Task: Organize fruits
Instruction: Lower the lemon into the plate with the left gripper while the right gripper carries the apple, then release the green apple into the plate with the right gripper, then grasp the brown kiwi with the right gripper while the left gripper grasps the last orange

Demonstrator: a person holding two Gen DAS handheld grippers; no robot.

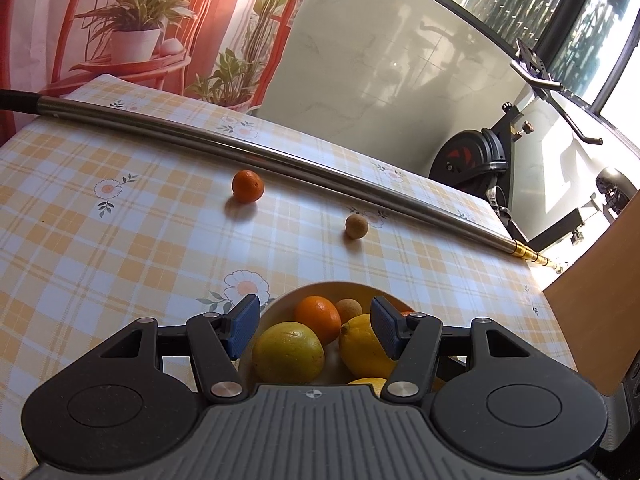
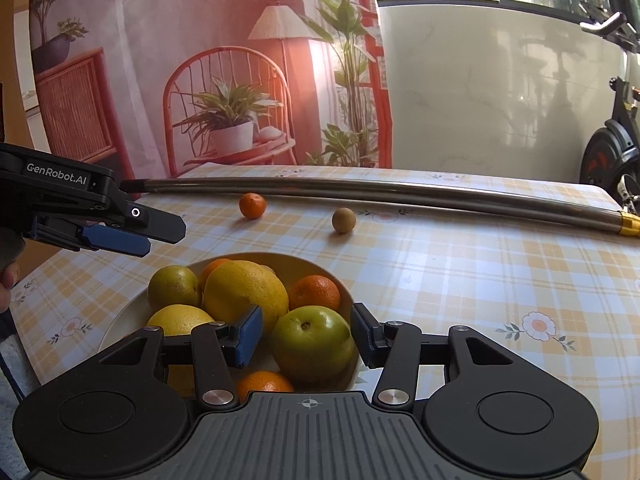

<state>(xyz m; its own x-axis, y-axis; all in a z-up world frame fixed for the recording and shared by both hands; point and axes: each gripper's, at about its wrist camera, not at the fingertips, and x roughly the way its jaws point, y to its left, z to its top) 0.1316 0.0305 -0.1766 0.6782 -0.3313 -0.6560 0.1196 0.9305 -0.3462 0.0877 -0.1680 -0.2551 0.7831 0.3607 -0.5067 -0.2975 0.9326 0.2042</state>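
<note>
Fruits fill the bowl (image 2: 120,320) at lower left; a green apple (image 2: 316,344) sits between the right gripper (image 2: 306,338) pads, untouched. Left gripper (image 1: 314,328) hangs open. Squeezing could roll it out.

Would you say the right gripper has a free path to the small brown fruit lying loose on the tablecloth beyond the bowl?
Probably yes: the small brown fruit lies alone on open cloth; the right gripper only needs to clear the bowl.
</note>
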